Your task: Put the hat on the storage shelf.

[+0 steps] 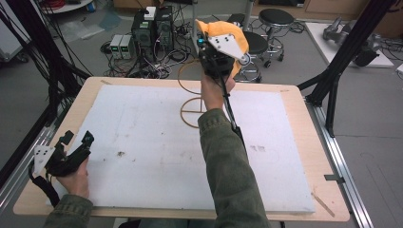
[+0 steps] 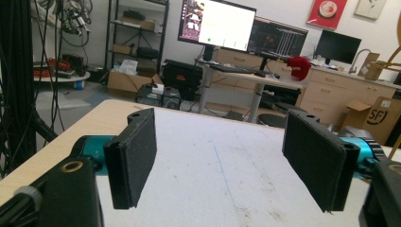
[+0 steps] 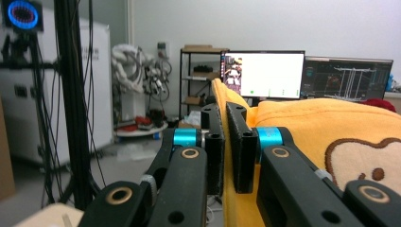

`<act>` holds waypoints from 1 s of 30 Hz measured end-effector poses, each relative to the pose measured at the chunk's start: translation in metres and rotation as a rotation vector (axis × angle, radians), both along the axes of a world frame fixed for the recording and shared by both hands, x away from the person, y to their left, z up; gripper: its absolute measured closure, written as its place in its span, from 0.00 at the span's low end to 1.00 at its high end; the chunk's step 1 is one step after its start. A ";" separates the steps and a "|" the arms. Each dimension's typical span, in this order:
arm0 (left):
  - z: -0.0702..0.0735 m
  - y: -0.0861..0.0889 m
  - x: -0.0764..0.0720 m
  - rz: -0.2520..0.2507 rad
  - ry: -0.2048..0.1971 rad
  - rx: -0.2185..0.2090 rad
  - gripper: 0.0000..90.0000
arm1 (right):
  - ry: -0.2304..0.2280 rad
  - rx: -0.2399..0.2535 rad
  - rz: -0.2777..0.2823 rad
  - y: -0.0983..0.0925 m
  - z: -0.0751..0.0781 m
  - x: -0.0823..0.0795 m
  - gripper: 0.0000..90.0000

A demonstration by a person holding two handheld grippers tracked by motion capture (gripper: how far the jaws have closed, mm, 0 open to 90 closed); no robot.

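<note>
The right gripper (image 1: 219, 53) is raised past the far edge of the table (image 1: 304, 142), clamped on a yellow cloth (image 1: 222, 29) that hangs above the floor beyond that edge. Its own view alone shows the grip: the two jaws nearly meet, with a fold of cloth (image 3: 312, 142) pinched between them and a brown-and-cream print on the fabric — a detail the high view does not give. The high view shows a wooden ring stand (image 1: 194, 90) by the far edge, partly covered by the hand. The left gripper (image 1: 62, 154) rests at the near left corner; its own view shows the jaws wide apart over the white board (image 2: 227, 165), nothing between them. How far down the cloth hangs is hidden behind the gripper.
</note>
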State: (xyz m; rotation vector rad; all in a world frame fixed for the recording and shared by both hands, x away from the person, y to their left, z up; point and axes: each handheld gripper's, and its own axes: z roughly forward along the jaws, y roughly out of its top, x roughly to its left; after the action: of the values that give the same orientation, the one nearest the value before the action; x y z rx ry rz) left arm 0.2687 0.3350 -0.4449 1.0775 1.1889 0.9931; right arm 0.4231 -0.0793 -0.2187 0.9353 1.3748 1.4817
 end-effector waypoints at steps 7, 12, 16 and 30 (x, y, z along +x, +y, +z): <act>0.001 -0.001 0.000 -0.002 -0.007 0.009 0.30 | 0.021 -0.013 0.026 0.019 -0.009 0.003 0.95; 0.000 -0.002 0.001 -0.008 -0.002 0.010 0.30 | 0.034 -0.009 0.058 0.032 -0.018 0.004 0.95; 0.000 -0.002 0.000 -0.010 -0.001 0.014 0.30 | 0.049 -0.010 0.080 0.043 -0.028 0.006 0.95; 0.000 -0.001 0.000 -0.003 -0.003 0.011 0.30 | 0.081 -0.020 0.116 0.074 -0.065 0.011 0.93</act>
State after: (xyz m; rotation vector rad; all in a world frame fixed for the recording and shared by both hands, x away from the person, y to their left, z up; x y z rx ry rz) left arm 0.2691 0.3343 -0.4448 1.0856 1.1799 1.0002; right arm 0.4337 -0.0057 -0.2840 0.9251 1.5226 1.5275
